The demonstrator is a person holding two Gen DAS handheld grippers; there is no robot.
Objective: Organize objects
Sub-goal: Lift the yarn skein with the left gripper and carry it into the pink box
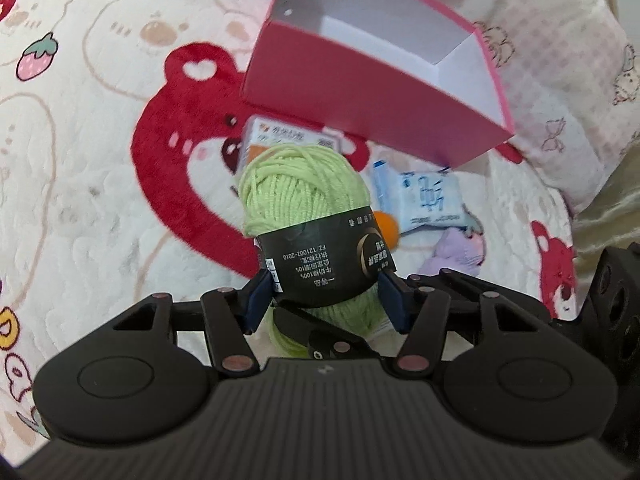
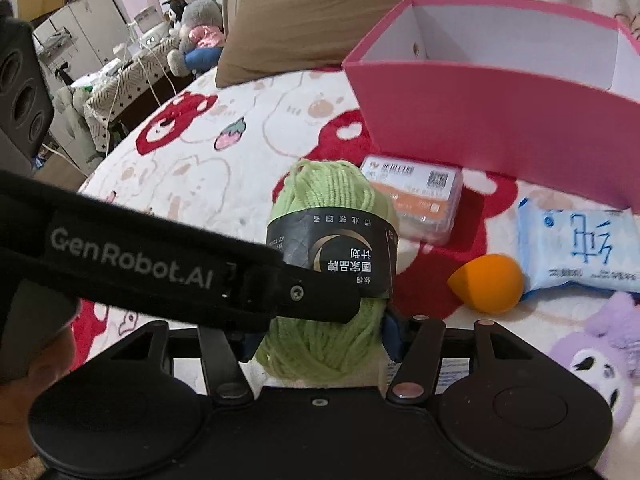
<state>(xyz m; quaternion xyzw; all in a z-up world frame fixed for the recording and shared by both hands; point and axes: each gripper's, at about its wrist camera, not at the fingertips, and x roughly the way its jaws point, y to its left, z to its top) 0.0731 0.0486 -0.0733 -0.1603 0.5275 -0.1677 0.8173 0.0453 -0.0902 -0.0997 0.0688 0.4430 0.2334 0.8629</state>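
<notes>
My left tongs point(image 1: 326, 294) clamp the green yarn ball point(image 1: 300, 196); my right tongs point(image 2: 316, 338) flank its near end, contact unclear, and it hides the clear box point(image 1: 288, 136) behind.

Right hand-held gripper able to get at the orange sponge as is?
Probably not yet: the right hand-held gripper is closed on the green yarn, which the left hand-held gripper also grips. The orange sponge itself lies uncovered.

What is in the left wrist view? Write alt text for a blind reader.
The left tongs grip a green ball of yarn by its black label, above a bear-print blanket. An open pink box stands behind it.
</notes>
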